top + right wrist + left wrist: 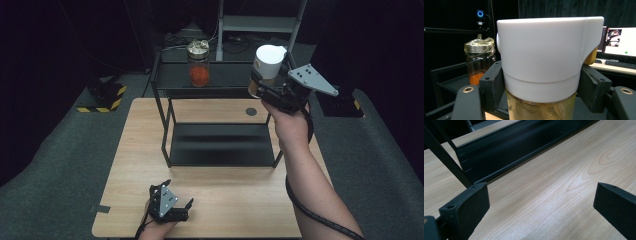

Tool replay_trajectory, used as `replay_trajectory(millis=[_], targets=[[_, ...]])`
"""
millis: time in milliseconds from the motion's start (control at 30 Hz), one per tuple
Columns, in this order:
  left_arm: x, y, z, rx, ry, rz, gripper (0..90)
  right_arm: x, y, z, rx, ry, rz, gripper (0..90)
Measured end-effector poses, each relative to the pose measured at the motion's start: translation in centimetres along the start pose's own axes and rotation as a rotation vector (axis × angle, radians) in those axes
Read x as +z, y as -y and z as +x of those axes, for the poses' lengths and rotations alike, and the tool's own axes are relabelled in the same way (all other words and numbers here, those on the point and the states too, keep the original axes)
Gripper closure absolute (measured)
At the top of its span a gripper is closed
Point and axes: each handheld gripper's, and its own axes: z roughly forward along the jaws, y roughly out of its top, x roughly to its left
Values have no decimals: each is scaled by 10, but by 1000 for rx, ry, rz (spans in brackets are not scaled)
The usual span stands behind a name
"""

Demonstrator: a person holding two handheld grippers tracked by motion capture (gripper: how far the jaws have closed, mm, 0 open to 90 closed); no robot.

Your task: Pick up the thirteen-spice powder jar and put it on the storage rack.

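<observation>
My right gripper is shut on a jar with a tall white lid and yellowish contents, holding it upright above the right end of the black shelf's top tier. In the right gripper view the white-lidded jar sits between the two black pads. A glass jar with a gold lid and orange contents stands on the top tier to the left; the same gold-lidded jar appears behind. My left gripper rests open on the table's front edge, jaws wide over bare wood.
The black two-tier shelf's lower tray sits on the wooden table. A dark round hole marks the tabletop behind it. A metal stand rises beyond the table. Monitors glow at the right.
</observation>
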Motion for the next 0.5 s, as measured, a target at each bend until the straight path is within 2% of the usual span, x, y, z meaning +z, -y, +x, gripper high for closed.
replay_trajectory(millis=[500], targets=[[-1,1,1,-6,2,-7,7,26,-7,2,-9,26,13,296]])
